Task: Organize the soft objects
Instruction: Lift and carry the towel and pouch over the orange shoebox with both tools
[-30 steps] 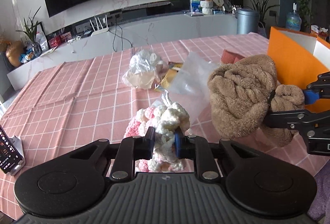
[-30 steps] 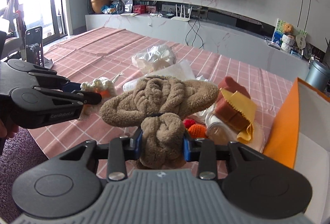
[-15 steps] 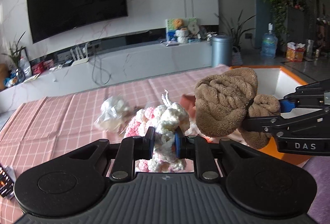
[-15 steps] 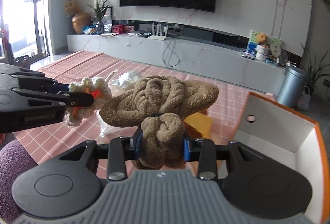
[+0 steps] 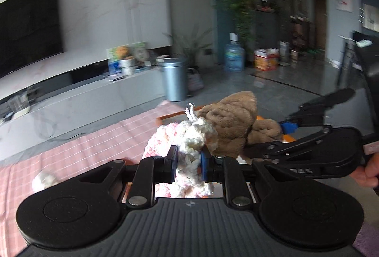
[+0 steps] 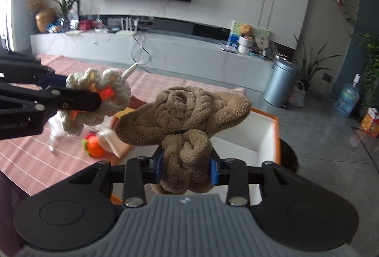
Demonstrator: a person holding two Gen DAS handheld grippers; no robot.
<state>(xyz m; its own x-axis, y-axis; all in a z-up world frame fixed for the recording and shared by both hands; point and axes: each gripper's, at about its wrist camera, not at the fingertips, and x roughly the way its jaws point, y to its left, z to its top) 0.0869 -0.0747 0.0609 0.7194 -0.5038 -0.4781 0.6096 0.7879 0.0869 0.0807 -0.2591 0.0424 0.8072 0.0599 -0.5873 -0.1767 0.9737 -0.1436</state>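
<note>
Right gripper (image 6: 186,168): clamped on brown plush toy (image 6: 182,112).
Left gripper (image 6: 100,97): holds cream knitted toy (image 6: 99,100), left of plush.
Box (image 6: 272,136): orange-edged, white inside, below plush.
Tablecloth (image 6: 28,157): pink checked.

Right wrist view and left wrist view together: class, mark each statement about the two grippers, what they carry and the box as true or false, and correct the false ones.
1. The right gripper is clamped on a brown knotted plush toy. True.
2. The left gripper is empty. False: it is shut on a cream and pink crocheted toy.
3. Both toys are resting on the pink checked tablecloth. False: both are held up in the air.
4. An orange box with a white inside sits behind the brown toy in the right wrist view. True.
5. The box already holds the crocheted toy. False: that toy is in the left gripper, beside the brown one.
</note>
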